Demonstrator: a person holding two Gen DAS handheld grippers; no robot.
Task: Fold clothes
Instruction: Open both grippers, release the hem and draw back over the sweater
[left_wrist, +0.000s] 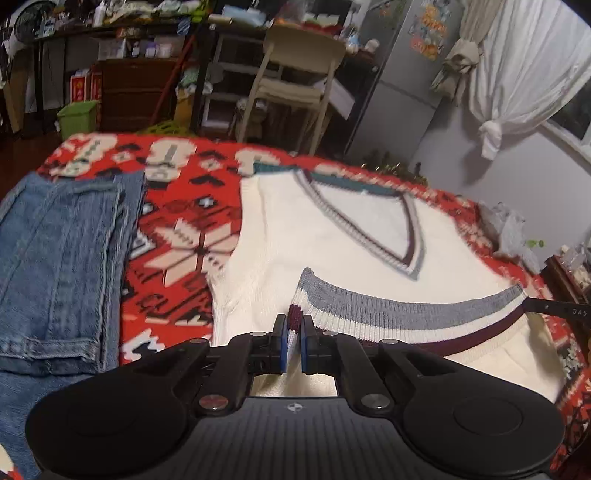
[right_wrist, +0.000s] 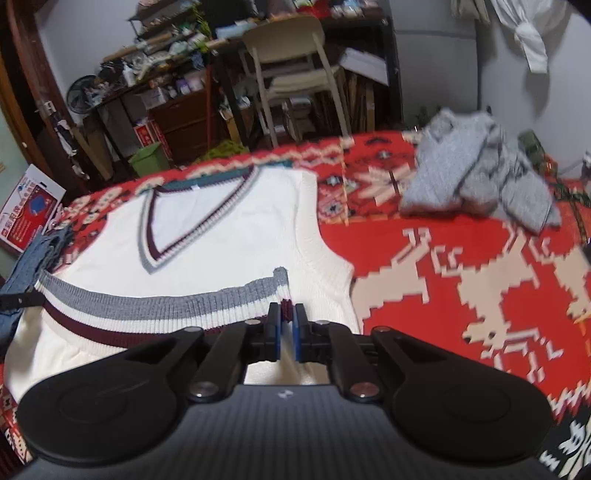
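Both tools, left tool (left_wrist: 294, 329) and right tool (right_wrist: 287, 320), pinch the vest's striped hem (left_wrist: 388, 314) corners, lifted over its body.

Legible text: "DAS" only, white caps on black strap/arm (left_wrist: 557, 307) at right edge of left wrist view, cut off by frame.
Fridge stickers (left_wrist: 428, 27): colour pics, no readable wording.
Red-white box (right_wrist: 27, 210) on floor, right wrist view: printed chars, too blurred to read.
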